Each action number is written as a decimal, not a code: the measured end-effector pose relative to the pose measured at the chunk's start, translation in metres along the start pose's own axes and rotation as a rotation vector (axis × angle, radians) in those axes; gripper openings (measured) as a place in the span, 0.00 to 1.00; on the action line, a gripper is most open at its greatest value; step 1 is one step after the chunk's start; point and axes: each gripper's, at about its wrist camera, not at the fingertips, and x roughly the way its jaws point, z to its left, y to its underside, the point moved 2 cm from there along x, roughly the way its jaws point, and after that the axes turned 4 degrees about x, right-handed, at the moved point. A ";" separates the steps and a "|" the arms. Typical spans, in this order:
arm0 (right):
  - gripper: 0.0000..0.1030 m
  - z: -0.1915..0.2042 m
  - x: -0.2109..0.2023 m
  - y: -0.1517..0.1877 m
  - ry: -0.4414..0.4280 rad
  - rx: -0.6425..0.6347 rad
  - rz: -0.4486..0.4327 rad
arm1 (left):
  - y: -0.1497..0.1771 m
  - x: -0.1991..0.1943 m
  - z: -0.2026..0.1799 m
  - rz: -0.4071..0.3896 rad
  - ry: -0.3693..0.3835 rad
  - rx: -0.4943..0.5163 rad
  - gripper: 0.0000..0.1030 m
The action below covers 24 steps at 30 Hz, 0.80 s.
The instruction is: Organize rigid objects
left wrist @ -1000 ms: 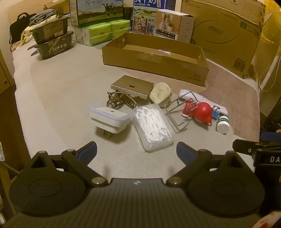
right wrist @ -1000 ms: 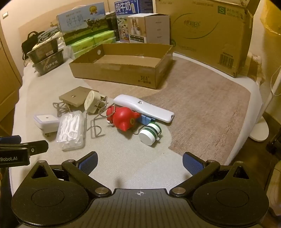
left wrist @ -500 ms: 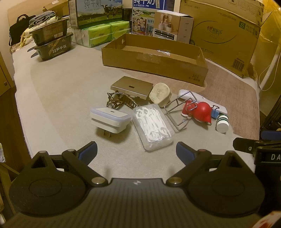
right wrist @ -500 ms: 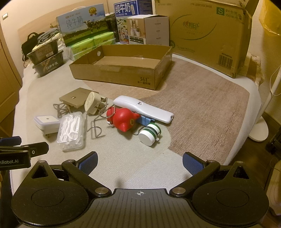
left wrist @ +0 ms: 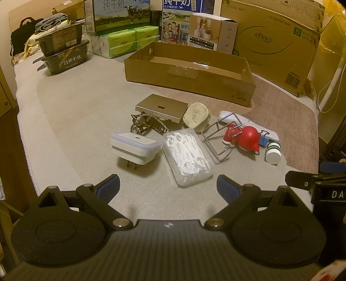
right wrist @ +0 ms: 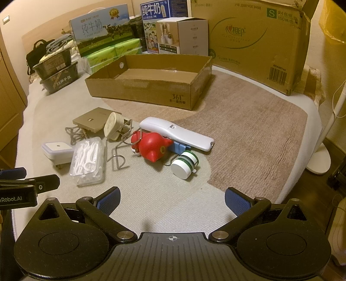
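Loose items lie in a cluster on the mat: a white plug adapter (left wrist: pixel 135 147), a clear box of floss picks (left wrist: pixel 187 155), a gold flat case (left wrist: pixel 161 108), a beige plug (left wrist: pixel 196 116), a wire rack (left wrist: pixel 220 138), a red figure (left wrist: pixel 248 138), a white handheld device (right wrist: pixel 176 136) and a green-and-white bottle (right wrist: pixel 185 165). An open shallow cardboard box (left wrist: pixel 188 71) stands behind them. My left gripper (left wrist: pixel 168 187) is open and empty, just short of the floss box. My right gripper (right wrist: pixel 172 200) is open and empty, in front of the bottle.
Large cartons (right wrist: pixel 257 41), milk boxes (left wrist: pixel 116 15) and tissue packs (left wrist: pixel 127 41) line the back. Two dark food tubs (left wrist: pixel 62 51) stand at back left. The mat's right edge drops to the floor by a white lamp base (right wrist: pixel 320 157).
Both grippers have drifted very slightly; the objects have not moved and both jaws stay open.
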 end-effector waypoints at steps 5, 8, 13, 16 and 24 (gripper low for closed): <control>0.99 0.000 0.000 0.000 0.000 0.001 0.000 | -0.001 0.001 0.001 -0.002 0.005 -0.006 0.91; 0.99 -0.001 0.000 0.000 0.000 0.000 0.001 | -0.001 0.001 0.000 -0.003 0.005 -0.006 0.90; 0.99 0.000 0.000 0.000 0.000 0.000 0.001 | -0.001 0.001 0.001 -0.005 0.013 -0.011 0.90; 0.99 -0.001 0.000 0.000 0.002 0.000 -0.006 | -0.001 0.002 0.002 -0.005 0.015 -0.013 0.90; 0.99 -0.006 0.004 0.002 0.009 0.012 -0.030 | 0.002 0.004 0.009 -0.024 0.035 -0.002 0.90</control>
